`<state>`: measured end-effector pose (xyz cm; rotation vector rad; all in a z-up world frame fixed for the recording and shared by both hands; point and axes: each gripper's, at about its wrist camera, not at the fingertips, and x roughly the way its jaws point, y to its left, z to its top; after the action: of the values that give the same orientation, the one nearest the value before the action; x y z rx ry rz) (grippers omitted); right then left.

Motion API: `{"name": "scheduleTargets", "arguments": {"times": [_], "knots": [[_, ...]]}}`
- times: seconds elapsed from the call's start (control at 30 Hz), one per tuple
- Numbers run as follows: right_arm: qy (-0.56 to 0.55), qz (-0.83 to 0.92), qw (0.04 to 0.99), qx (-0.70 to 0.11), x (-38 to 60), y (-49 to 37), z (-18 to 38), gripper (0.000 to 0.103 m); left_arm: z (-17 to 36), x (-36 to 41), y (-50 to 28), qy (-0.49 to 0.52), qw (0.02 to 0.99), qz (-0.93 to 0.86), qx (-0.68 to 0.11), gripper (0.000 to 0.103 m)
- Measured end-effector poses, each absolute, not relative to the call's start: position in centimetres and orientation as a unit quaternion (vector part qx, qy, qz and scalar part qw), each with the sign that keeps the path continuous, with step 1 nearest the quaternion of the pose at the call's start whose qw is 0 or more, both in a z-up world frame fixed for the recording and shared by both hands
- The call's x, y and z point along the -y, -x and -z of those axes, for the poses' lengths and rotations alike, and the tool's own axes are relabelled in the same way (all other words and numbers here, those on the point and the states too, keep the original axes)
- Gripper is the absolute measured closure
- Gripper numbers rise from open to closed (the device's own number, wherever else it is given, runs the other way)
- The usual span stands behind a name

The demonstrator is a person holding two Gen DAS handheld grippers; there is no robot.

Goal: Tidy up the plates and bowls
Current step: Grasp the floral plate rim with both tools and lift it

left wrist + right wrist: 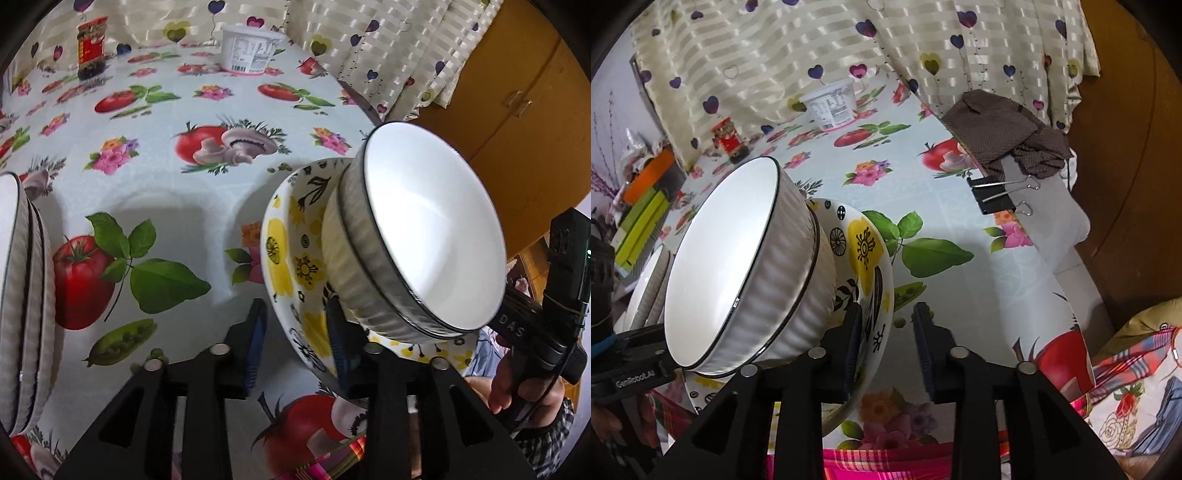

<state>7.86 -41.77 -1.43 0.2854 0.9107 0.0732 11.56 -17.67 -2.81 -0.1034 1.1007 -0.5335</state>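
The white ribbed ceramic bowl with a dark rim (417, 236) sits inside the yellow-flowered plate (284, 251) on the vegetable-print tablecloth (166, 192). The plate's rim lies between the fingers of both claws. The left gripper (297, 343) and the right gripper (886, 347) both stand apart, and neither seems to clamp the rim. Each claw meets one opposite edge, equally near. A second stack of ribbed bowls (22, 295) waits far to the left.
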Motion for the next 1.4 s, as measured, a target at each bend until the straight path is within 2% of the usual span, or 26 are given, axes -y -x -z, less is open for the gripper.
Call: {"name": "scheduleTargets", "arguments": {"times": [0.13, 0.2, 0.77, 0.83, 0.87, 1.0, 1.2, 1.4], "knots": [[-0.150, -0.044, 0.883, -0.442, 42.5, -8.0, 1.9, 0.062, 3.0, 17.7, -11.7, 0.044, 0.822, 0.252, -0.508, 0.062], [-0.166, -0.047, 0.880, -0.443, 43.0, -8.2, 2.2, 0.060, 2.9, 18.0, -11.7, 0.031, 0.826, 0.253, -0.503, 0.062], [-0.166, -0.072, 0.886, -0.428, 43.2, -8.4, 2.4, 0.058, 3.0, 18.1, -11.6, 0.029, 0.835, 0.253, -0.488, 0.062], [-0.160, -0.068, 0.889, -0.424, 42.9, -8.4, 2.4, 0.062, 3.0, 18.1, -11.5, 0.030, 0.836, 0.252, -0.487, 0.062], [-0.163, -0.075, 0.889, -0.421, 42.8, -8.3, 2.4, 0.070, 3.0, 18.1, -11.5, 0.031, 0.836, 0.252, -0.487, 0.062], [-0.151, -0.095, 0.896, -0.406, 41.8, -8.0, 1.9, 0.089, 3.0, 18.0, -11.4, 0.036, 0.837, 0.252, -0.485, 0.063], [-0.153, -0.092, 0.899, -0.400, 41.6, -7.9, 1.9, 0.089, 3.0, 17.9, -11.5, 0.035, 0.836, 0.255, -0.484, 0.065], [-0.148, -0.083, 0.905, -0.391, 41.4, -7.6, 1.9, 0.089, 2.2, 18.8, -10.8, 0.005, 0.850, 0.260, -0.459, 0.077]]}}
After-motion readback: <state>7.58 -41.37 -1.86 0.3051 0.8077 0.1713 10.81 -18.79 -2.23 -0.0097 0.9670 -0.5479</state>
